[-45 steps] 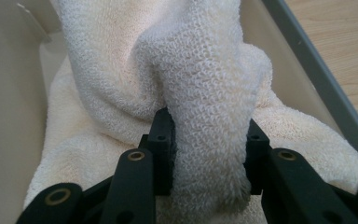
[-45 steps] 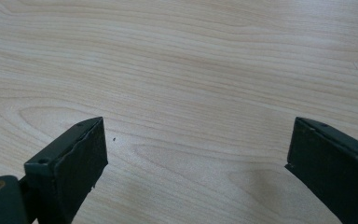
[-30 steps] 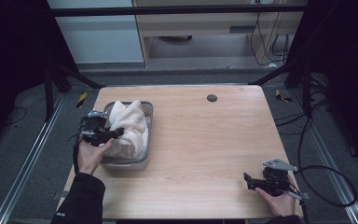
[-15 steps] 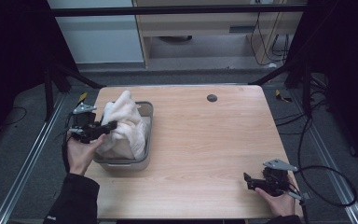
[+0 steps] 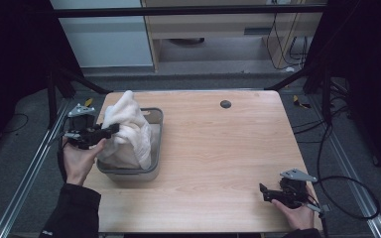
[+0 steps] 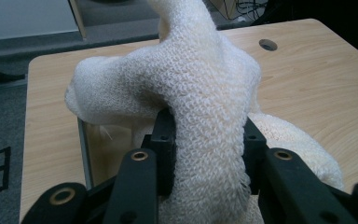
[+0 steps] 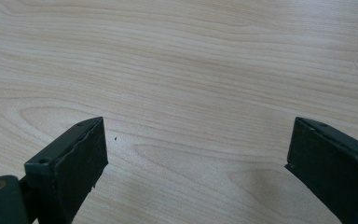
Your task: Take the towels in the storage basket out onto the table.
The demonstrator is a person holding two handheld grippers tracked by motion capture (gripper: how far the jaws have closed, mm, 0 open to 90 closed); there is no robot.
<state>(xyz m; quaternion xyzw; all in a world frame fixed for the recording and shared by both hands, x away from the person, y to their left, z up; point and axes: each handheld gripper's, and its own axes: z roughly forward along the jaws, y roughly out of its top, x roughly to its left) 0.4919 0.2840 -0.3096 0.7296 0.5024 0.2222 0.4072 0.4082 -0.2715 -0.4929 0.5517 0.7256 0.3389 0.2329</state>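
Left gripper (image 5: 110, 130) is clamped on a bunched fold of the white towel (image 5: 126, 131); in the left gripper view the jaws pinch the knit cloth from both sides. The towel is pulled up into a peak above the grey metal tray (image 5: 155, 141) at the table's (image 5: 228, 163) left edge, but its lower half is in the tray, so I'd judge the lift-out as started, maybe halfway. Left to do: clear the towel from the tray and put it down somewhere, likely on the bare table. Right gripper (image 7: 196, 154) sits idle near the front right corner, jaws wide apart over bare wood, holding nothing. No brands, labels or readable writing on towel, tray or table.
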